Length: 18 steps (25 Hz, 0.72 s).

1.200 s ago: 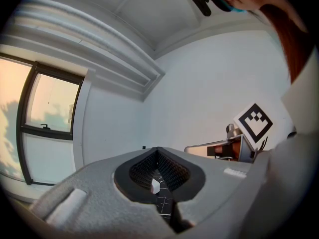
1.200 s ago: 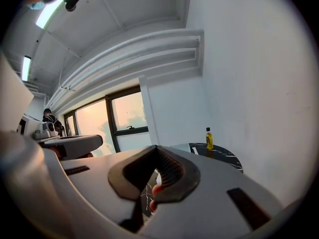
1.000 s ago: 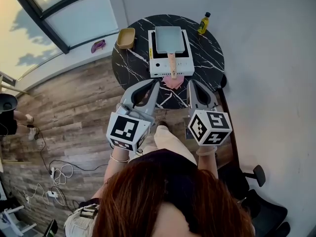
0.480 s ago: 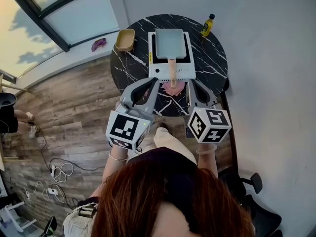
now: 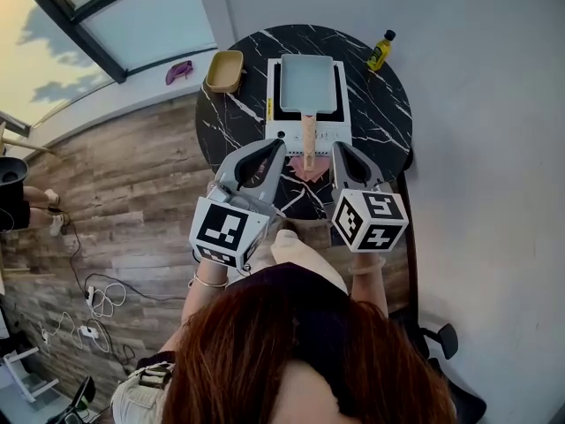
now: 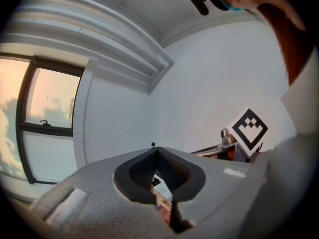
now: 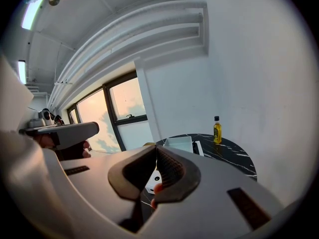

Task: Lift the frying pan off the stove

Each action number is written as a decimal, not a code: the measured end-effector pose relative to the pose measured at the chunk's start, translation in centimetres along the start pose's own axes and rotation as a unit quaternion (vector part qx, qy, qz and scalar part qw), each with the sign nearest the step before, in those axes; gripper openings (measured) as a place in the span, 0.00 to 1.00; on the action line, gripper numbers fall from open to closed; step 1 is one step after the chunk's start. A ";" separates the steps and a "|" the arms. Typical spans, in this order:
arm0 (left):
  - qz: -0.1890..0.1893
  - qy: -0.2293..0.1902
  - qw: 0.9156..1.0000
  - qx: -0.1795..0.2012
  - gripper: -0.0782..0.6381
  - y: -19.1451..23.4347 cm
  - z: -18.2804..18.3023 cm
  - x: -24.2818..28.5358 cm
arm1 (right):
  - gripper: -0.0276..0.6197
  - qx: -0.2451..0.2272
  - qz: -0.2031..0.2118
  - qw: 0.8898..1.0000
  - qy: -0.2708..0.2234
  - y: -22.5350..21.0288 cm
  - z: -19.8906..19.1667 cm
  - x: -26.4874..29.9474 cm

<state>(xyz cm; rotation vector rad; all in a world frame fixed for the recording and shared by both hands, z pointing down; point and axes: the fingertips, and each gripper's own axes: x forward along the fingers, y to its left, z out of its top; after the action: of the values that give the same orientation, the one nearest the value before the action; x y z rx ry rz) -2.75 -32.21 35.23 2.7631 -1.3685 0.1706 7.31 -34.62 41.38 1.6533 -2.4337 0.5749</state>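
**Holding both claws closed beside the pan handle**

Looking down in the head view on a window sill (image 5: pixel 124 104) carrying a small purple object (image 5: pixel 179 71), then on a round black marble counter (image 5: pixel 231 122) bearing a tan dish (image 5: pixel 224 70) at its left rim. Holding the left claw (image 5: pixel 277 146) over the counter's near part, with tips pressed together and pinching nothing, near the left side of the wooden handle (image 5: pixel 308 138). Finding the frying pan (image 5: pixel 307 83), grey and rectangular, sitting on the white stove (image 5: pixel 287 129) at the counter's middle, with the handle reaching toward the person over a pink item (image 5: pixel 309 170) too small to identify. Holding the right claw (image 5: pixel 339 150) near the handle's right side, likewise pressed together on nothing. Spotting a yellow bottle (image 5: pixel 380 51) at the far right rim, well apart from the stove.

Getting from the left gripper view mostly bare wall and a window (image 6: pixel 47 118), with only a sliver of stove and handle showing through the loop behind the closed tips, plus the right claw's marker cube (image 6: pixel 249 128). Gaining from the right gripper view what that one lacks: pan, counter and bottle seen from the side, with the left claw sitting at the left edge.
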 end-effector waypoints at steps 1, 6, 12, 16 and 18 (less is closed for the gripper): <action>0.002 0.002 1.000 -0.001 0.13 0.2 -0.1 0.2 | 0.06 0.000 0.001 1.000 0.003 -0.1 -0.1 0.4; 0.012 0.007 1.000 -0.009 0.13 1.3 -0.6 1.4 | 0.08 -0.002 0.008 1.000 0.021 -0.8 -0.5 2.3; 0.023 0.011 0.999 -0.019 0.12 2.7 -1.1 2.6 | 0.11 -0.004 0.020 0.998 0.051 -1.4 -1.3 4.7; 0.030 0.020 0.999 -0.025 0.13 3.6 -1.9 3.2 | 0.13 0.000 0.028 0.997 0.075 -1.6 -2.5 6.2; 0.033 0.024 0.999 -0.030 0.13 3.9 -2.3 3.5 | 0.14 0.002 0.032 0.996 0.087 -1.8 -3.0 6.9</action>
<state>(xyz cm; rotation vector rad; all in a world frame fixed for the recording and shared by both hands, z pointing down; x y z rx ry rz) -3.93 -37.11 37.92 2.6501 -1.4295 0.1937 6.04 -40.01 46.85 1.4657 -2.3684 0.7020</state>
